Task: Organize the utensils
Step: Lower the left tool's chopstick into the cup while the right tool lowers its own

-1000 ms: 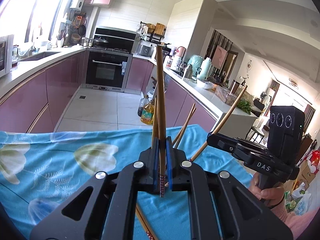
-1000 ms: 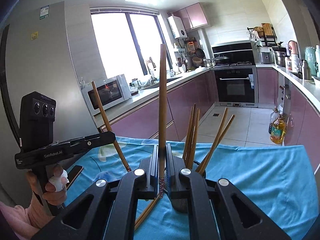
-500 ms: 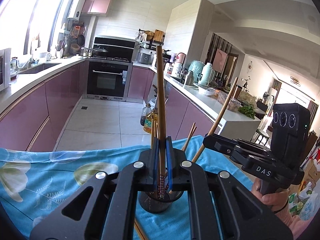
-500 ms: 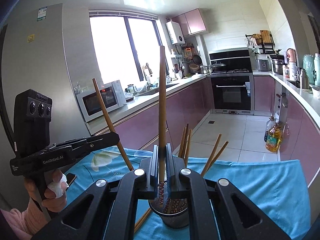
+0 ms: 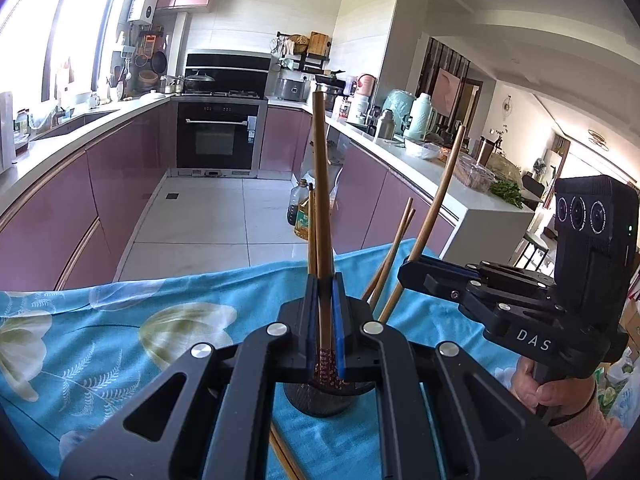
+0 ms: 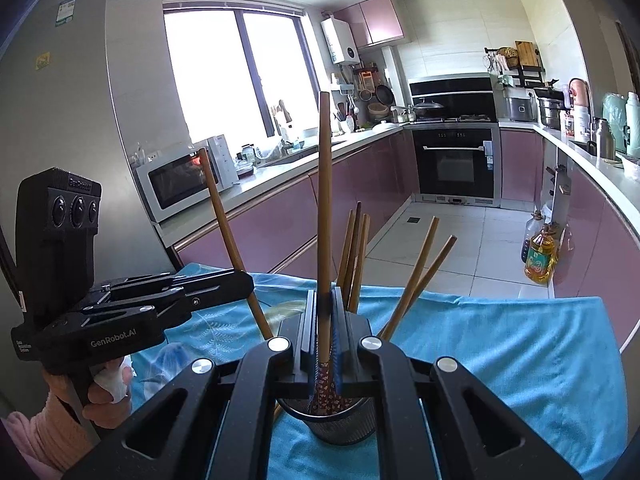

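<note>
Both grippers are clamped on chopsticks: the left gripper pinches one chopstick between its blue pads, and the right gripper grips its own chopstick the same way. Each stick's long axis runs nearly vertical — plain end pointing up toward the ceiling, patterned end down at the mouth of the dark mesh holder, which stands on the cloth directly under both sets of jaws.

Several more chopsticks already stand in the holder, fanning outward, two of them leaning to the right. Another chopstick lies flat on the cloth just beside the holder's base.

A blue floral tablecloth covers the work surface. Beyond it lies a U-shaped kitchen with mauve cabinets, white tiled floor, a black built-in oven, a microwave by the bright window — and oil bottles standing on the floor.
</note>
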`<state>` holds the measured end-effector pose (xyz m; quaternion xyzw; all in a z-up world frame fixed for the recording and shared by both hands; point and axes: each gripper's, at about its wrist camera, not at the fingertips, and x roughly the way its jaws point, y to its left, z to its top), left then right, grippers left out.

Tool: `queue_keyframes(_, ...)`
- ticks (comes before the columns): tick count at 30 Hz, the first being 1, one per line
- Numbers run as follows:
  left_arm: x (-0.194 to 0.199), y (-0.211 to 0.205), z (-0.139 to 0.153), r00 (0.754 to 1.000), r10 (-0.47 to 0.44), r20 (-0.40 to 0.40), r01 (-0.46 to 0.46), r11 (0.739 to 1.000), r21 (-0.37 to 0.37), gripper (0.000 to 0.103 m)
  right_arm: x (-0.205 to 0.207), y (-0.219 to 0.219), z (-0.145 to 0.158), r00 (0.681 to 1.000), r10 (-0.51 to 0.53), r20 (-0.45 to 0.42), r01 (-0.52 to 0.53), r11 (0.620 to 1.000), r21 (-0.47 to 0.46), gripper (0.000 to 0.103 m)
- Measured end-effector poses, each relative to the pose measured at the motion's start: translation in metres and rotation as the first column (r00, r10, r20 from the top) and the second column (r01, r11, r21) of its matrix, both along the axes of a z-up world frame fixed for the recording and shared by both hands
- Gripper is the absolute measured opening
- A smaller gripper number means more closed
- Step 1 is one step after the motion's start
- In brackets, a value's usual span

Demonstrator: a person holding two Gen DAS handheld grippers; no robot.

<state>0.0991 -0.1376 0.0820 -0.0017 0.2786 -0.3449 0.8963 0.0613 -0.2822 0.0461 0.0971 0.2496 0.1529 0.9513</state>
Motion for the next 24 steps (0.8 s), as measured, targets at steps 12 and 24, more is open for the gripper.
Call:
queue_keyframes(12, 0.006, -0.008, -0.024, 0.999, -0.034, -0.036, 0.036, 0.998, 0.058, 0.008, 0.005, 0.002, -0.018, 0.998, 0.005, -0.066, -0.006, 1.000, -0.011, 0.006)
queue_keyframes(24, 0.015, -0.014, -0.035, 0.998, -0.030, -0.050, 0.034, 0.995, 0.090, 0.008, 0.014, 0.007, -0.034, 0.993, 0.011, -0.121, -0.014, 1.000, -0.022, 0.006)
